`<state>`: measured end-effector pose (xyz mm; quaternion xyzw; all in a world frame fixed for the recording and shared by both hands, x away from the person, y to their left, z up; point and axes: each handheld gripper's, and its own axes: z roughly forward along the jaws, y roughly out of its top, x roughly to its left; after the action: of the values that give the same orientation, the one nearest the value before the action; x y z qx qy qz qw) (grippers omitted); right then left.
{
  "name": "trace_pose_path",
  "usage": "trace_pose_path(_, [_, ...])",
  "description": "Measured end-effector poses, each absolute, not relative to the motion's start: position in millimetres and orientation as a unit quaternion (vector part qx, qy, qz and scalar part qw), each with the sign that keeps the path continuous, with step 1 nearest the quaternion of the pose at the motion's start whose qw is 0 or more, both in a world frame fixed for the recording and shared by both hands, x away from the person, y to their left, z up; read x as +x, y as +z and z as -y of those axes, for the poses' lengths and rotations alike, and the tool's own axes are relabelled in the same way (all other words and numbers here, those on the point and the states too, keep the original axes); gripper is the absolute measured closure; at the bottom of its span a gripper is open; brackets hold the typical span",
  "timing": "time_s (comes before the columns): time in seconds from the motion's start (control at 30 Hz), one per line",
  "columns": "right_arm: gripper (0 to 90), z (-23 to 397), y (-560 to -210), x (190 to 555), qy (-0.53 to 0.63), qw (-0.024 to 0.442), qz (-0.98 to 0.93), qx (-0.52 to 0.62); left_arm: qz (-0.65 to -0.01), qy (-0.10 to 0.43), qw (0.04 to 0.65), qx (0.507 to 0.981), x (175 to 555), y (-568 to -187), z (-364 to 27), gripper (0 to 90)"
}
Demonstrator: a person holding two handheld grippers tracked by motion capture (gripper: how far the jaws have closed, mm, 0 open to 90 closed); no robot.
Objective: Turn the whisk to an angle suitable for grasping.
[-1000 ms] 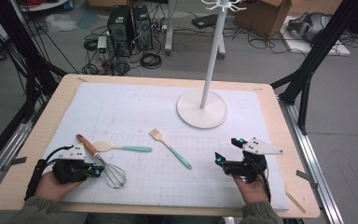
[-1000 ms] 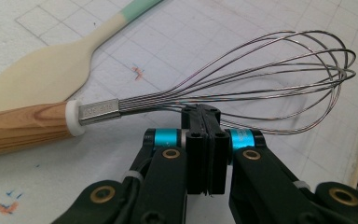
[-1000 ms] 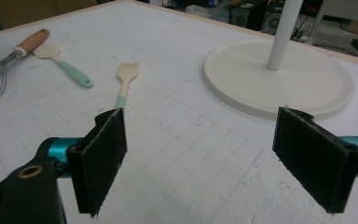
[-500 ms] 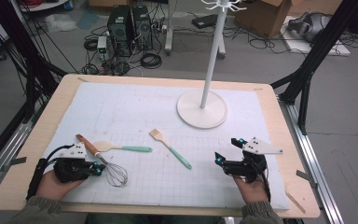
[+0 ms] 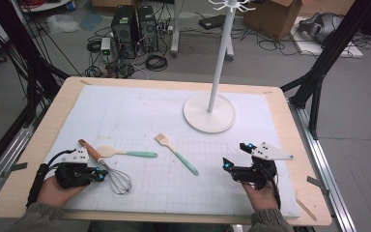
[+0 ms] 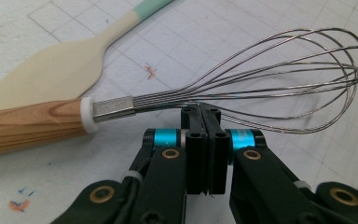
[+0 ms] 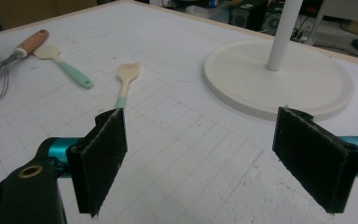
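Note:
A whisk (image 5: 115, 175) with a wooden handle lies at the front left of the white mat. My left gripper (image 5: 100, 175) is shut, its tips right against the whisk's wires (image 6: 261, 79) near the metal collar; the left gripper (image 6: 200, 114) shows nothing clearly clamped between its jaws. A cream spatula (image 5: 125, 153) with a teal handle lies just behind the whisk, its blade (image 6: 51, 70) beside the wooden handle. A teal-handled pastry brush (image 5: 176, 153) lies mid-mat. My right gripper (image 5: 235, 155) rests at the front right, and the right gripper (image 7: 205, 154) stands wide open with nothing between its pads.
A white pole stand with a round base (image 5: 209, 112) occupies the back right of the mat, close ahead of the right gripper as the base (image 7: 279, 74). The wooden table edge (image 5: 309, 145) runs along the right. Cables and computer boxes sit on the floor beyond.

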<state>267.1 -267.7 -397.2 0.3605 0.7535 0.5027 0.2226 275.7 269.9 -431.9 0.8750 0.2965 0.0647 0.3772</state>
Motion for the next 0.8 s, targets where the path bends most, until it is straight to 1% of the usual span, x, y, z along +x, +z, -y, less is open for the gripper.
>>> trace_pose_path(0.33, [16.4,268,-397,267,0.502,0.223,-0.754,0.360,-0.305,0.066,0.371,0.875,277,-434,-272,88.2])
trace_pose_path(0.8, [16.4,267,-397,268,0.503,0.224,-0.753,0.359,-0.294,0.062,0.366,0.881,282,-434,-258,87.6])
